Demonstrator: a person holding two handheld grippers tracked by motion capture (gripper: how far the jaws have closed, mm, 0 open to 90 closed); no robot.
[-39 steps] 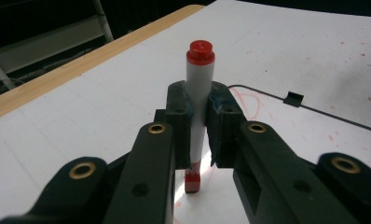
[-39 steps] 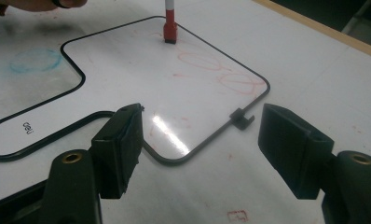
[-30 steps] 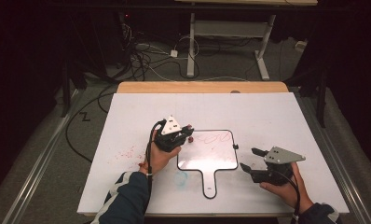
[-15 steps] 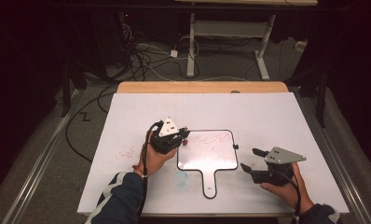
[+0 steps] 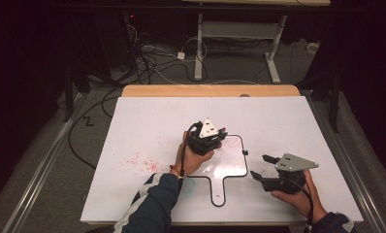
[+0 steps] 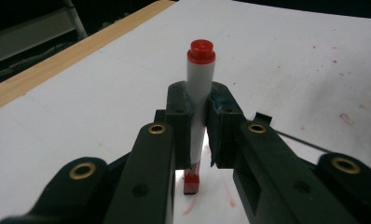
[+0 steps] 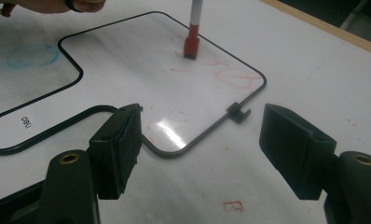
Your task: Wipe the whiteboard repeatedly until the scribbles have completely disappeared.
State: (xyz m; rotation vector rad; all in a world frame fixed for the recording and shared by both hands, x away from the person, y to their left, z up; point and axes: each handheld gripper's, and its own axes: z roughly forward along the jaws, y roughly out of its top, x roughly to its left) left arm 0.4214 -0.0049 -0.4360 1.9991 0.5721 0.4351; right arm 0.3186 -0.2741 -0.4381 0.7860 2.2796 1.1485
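Left gripper (image 5: 211, 139) over the upper left part of the small black-rimmed handheld whiteboard (image 5: 230, 167), which lies flat on the white tabletop (image 5: 147, 126) toward its near edge, right of centre. The whiteboard's handle points at the near edge. Left fingers (image 6: 180, 122) clamped on the white barrel of a red-capped dry-erase marker (image 6: 198, 88); marker upright, red felt end down. From the right gripper view the marker's tip sits on or just over the whiteboard's surface amid faint red scribbles (image 7: 230, 70); contact cannot be settled.

Right gripper (image 5: 265, 169) just off the whiteboard's right edge, held low above the tabletop near its near right corner, pointing left toward the board. Its fingers (image 7: 118, 144) stand wide apart with nothing between them; in the right gripper view the board's rounded lower corner and a small black clip (image 7: 238, 112) on the rim lie ahead of them.

Red smudges (image 5: 140, 161) on the tabletop left of the whiteboard, well clear of both grippers. Faint blue circle (image 7: 32, 53) on the tabletop beside the handle. Wooden strip (image 5: 210, 91) along the tabletop's far edge.
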